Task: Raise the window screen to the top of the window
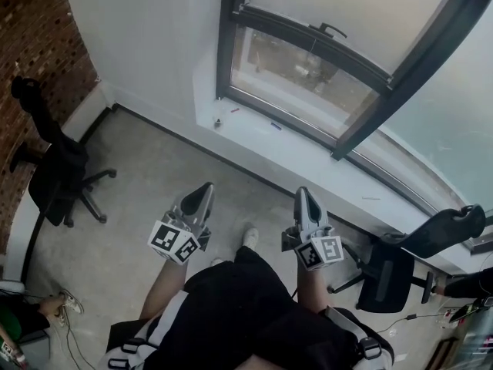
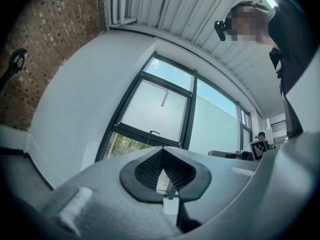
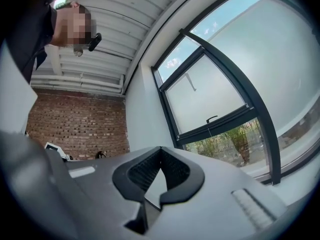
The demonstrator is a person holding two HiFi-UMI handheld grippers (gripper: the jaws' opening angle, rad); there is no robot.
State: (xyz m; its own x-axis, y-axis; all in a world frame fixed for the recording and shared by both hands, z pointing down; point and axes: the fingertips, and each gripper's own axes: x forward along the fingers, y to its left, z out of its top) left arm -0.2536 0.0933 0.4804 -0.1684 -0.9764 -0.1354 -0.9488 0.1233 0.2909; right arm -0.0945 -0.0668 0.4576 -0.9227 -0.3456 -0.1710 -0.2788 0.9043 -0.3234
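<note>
The window screen (image 1: 347, 6) hangs at the upper right of the head view, a frosted sheet inside the dark window frame (image 1: 229, 37). Its bottom bar carries a small curved handle (image 1: 333, 29) and stops partway down, above a strip of clear glass (image 1: 300, 79) that shows greenery outside. Under the frame a white sill (image 1: 254, 141) runs diagonally toward the lower right, with a few small objects lying on it, too small to identify. Between the sill and the person lies a bare stretch of grey floor (image 1: 154, 176). It is hemmed at the left edge by a black office chair (image 1: 58, 168) before the brick wall (image 1: 38, 68), and at the lower right by a second office chair (image 1: 393, 272) standing close to the sill. The left gripper (image 1: 204, 190) and the right gripper (image 1: 303, 197) are held side by side in the lower middle of the frame, pointing toward the window and well apart from it. In each gripper view the ribbed pads meet at the tips with nothing between them, so both are closed and empty and touch nothing.
</note>
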